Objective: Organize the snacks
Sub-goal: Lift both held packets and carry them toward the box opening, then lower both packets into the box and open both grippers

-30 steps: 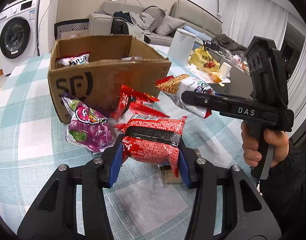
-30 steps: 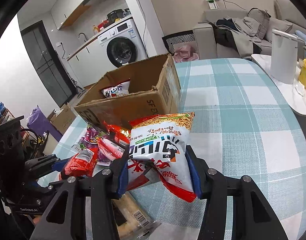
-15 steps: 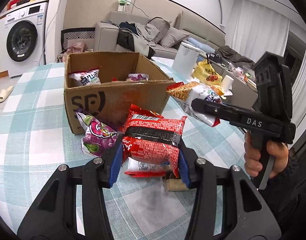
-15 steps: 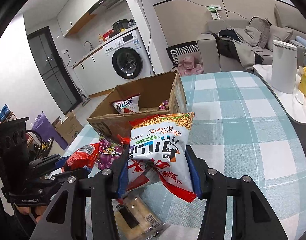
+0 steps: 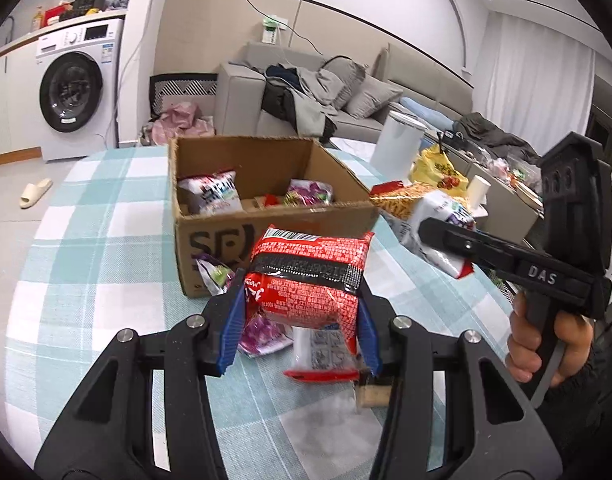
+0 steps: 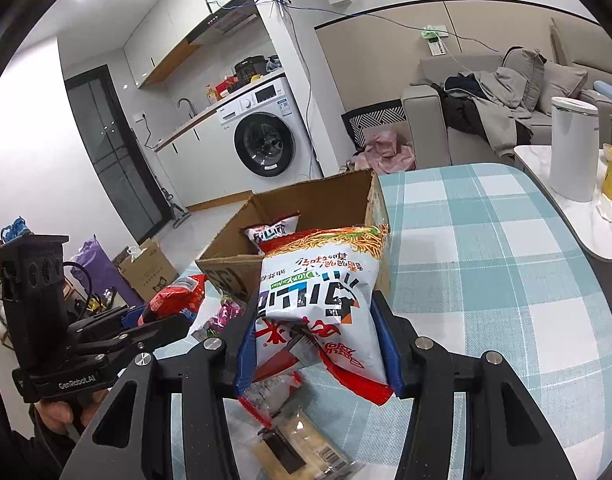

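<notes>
This was a lived-in home, an open-plan flat. A white washing machine [image 6: 270, 140] stood under a kitchen counter with a tap [image 6: 184, 105] and a range hood [image 6: 230, 20] above it. A grey sofa [image 5: 361, 96] was piled with cushions and loose clothes [image 5: 302, 92]. A house slipper [image 5: 34, 193] lay on the tiled floor. The desk [image 6: 501, 248] wore a blue-and-white checked cloth, and long curtains [image 5: 541, 76] hung at 1 side.

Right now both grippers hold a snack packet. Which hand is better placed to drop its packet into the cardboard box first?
Left, probably. The left gripper, shut on the red packet, faces the cardboard box straight ahead. The right gripper, holding the white noodle-snack bag, stands off toward the box's side.
</notes>
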Motion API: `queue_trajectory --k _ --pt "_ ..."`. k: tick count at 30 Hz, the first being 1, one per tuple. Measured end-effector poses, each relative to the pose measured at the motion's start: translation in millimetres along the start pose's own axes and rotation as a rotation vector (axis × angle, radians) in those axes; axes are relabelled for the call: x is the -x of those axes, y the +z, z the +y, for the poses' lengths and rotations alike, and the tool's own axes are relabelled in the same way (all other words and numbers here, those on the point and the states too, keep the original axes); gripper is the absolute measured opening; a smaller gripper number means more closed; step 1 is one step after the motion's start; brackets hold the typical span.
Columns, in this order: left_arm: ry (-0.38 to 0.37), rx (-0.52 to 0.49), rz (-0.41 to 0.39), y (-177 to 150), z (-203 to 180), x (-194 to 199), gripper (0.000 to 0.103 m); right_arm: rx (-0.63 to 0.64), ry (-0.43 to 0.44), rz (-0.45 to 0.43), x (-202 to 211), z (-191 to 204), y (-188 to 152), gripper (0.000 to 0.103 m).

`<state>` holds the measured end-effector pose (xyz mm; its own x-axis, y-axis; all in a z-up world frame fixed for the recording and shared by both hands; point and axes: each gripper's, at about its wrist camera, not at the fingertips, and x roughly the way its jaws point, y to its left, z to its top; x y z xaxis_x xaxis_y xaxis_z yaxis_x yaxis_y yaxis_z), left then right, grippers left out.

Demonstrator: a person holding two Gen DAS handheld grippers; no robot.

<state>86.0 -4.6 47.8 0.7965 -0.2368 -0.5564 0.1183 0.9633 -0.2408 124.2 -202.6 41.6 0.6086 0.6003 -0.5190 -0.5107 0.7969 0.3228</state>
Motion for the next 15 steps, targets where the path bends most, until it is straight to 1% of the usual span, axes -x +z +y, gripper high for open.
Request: queue_trajectory --k 11,15 --pt "0.042 0.01 -0.044 33 12 -2 0.045 0.032 0.005 -0.018 -6 15 20 0.051" --pt "0.071 0.008 -0.06 46 17 -5 0.045 0.031 0.003 -0.022 -7 16 28 0.051"
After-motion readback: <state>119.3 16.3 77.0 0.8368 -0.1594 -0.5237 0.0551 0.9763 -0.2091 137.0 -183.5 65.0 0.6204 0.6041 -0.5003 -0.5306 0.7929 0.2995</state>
